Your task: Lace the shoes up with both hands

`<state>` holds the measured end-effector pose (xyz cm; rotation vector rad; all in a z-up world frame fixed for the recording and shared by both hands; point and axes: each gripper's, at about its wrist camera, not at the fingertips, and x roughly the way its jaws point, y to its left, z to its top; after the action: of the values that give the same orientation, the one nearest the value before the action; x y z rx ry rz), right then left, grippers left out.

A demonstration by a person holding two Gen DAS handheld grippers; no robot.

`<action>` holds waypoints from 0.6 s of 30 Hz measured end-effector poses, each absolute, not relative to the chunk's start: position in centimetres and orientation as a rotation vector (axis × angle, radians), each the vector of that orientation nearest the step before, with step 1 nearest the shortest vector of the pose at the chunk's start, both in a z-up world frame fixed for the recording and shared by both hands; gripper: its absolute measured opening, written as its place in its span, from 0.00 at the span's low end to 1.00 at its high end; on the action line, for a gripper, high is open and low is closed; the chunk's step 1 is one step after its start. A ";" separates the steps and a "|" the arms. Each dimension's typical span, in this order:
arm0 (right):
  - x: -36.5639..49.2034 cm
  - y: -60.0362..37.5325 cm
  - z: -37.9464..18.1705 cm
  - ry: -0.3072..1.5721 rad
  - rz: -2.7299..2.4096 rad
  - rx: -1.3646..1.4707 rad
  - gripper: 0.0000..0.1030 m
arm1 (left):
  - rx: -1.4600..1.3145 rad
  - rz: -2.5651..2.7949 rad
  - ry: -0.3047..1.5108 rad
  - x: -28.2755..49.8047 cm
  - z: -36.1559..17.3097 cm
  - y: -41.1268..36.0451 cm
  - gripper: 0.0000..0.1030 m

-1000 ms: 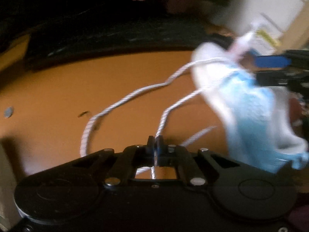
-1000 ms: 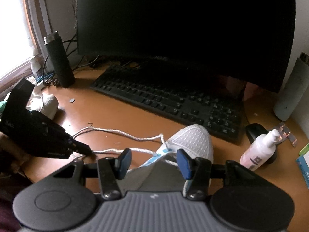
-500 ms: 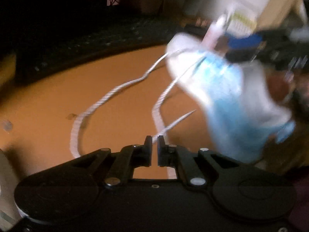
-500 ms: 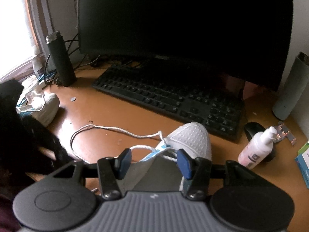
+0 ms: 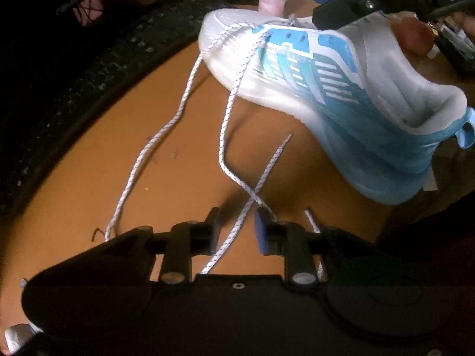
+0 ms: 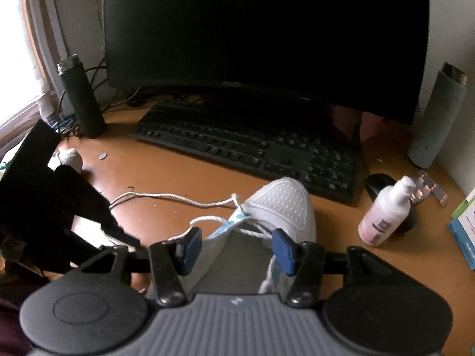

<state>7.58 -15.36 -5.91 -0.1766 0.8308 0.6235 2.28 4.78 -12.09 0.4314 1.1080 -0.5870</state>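
1. Left gripper [image 5: 236,231]: jaws spread apart and holding nothing. One strand of the white shoelace [image 5: 228,118] runs through the gap between the two fingers without being pinched; a second strand crosses it just ahead of the fingertips.
2. Shoelace, left-wrist view: two strands leave the front eyelets of the shoe [image 5: 341,89] and trail back toward the left gripper over the orange-brown desk [image 5: 104,163]. One free lace tip lies ahead of the gripper and slightly to its right; another lies beside the right finger.
3. Shoe, left-wrist view: white and light blue, ahead and to the right of the left gripper, toe pointing away, tilted with its heel raised off the desk.
4. Right gripper [image 6: 236,247]: jaws wide open, straddling the shoe's [image 6: 282,204] tongue region; the blue pads [image 6: 283,250] stand on either side of the opening. Whether either pad touches the shoe cannot be told. Nothing is clamped.
5. Background ahead of the right gripper: to the left, a dark flask [image 6: 81,98]; straight ahead, a black keyboard [image 6: 252,148] below a dark monitor [image 6: 261,38]; to the right, a white spray bottle [image 6: 386,213] in front of a black mouse [image 6: 378,182], and a grey cylinder [image 6: 436,118] farther back.
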 end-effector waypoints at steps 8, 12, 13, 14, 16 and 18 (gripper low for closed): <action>7.8 -15.7 -5.6 0.826 0.625 -0.126 0.53 | 0.364 -0.321 1.104 3.2 -9.0 10.7 0.00; 8.1 -16.0 -5.1 0.826 0.635 -0.069 0.53 | 0.286 -0.132 1.021 2.9 -6.0 13.4 0.00; 8.1 -16.1 -5.0 0.827 0.638 -0.054 0.53 | 0.250 -0.138 0.984 2.8 -5.1 13.2 0.00; 8.2 -16.3 -4.9 0.835 0.646 -0.017 0.53 | 0.222 -0.157 0.949 2.8 -4.5 12.8 0.00; 8.4 -16.7 -4.7 0.855 0.663 0.068 0.53 | 0.180 -0.238 0.865 2.8 -3.0 10.5 0.00; 8.5 -17.2 -4.6 0.887 0.696 0.209 0.52 | 0.183 -0.305 0.799 2.5 -1.8 8.0 0.00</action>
<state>8.45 -17.24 -4.61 0.2087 0.8872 0.6963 2.55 8.01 -1.75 0.1825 0.7989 -0.3052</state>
